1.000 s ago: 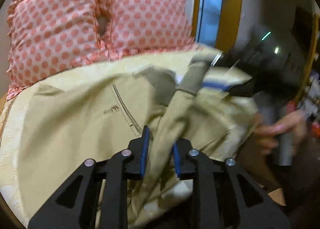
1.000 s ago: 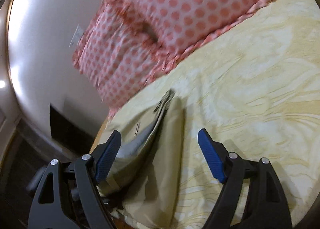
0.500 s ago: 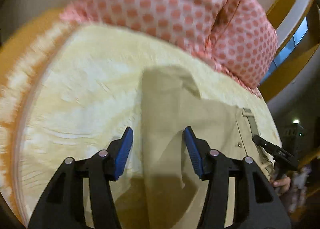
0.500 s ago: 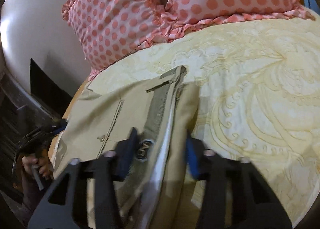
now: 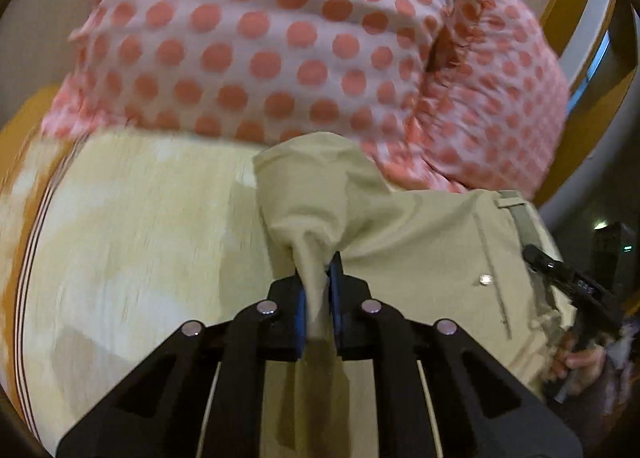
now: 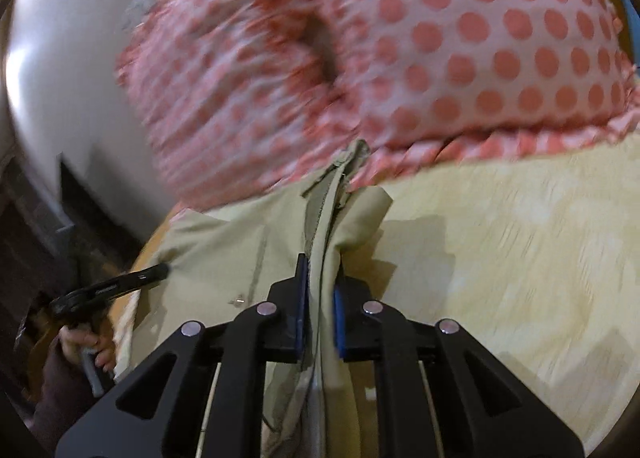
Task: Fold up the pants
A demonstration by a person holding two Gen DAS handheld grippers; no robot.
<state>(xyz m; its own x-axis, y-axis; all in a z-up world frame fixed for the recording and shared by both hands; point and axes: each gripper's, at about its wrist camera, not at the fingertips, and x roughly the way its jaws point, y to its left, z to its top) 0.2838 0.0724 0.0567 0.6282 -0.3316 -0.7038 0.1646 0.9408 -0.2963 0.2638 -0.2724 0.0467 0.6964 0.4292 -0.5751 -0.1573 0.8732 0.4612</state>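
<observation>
Khaki pants (image 5: 420,242) lie on a pale yellow bedspread (image 5: 140,242), waistband toward the right in the left wrist view. My left gripper (image 5: 318,290) is shut on a pinched corner of the pants fabric. My right gripper (image 6: 320,290) is shut on the waistband edge (image 6: 332,201) of the pants (image 6: 224,258). Each gripper shows in the other's view, the right one (image 5: 568,278) at the waistband side and the left one (image 6: 116,286) at the far corner.
Two pink pillows with coral dots (image 5: 300,37) (image 6: 440,37) lie just beyond the pants. The bed's orange edge (image 5: 24,177) is at left. A white wall (image 6: 60,77) and dark floor are beyond the bed.
Both grippers were open around the fabric half a second ago and have closed on it. Both have moved closer to the pillows.
</observation>
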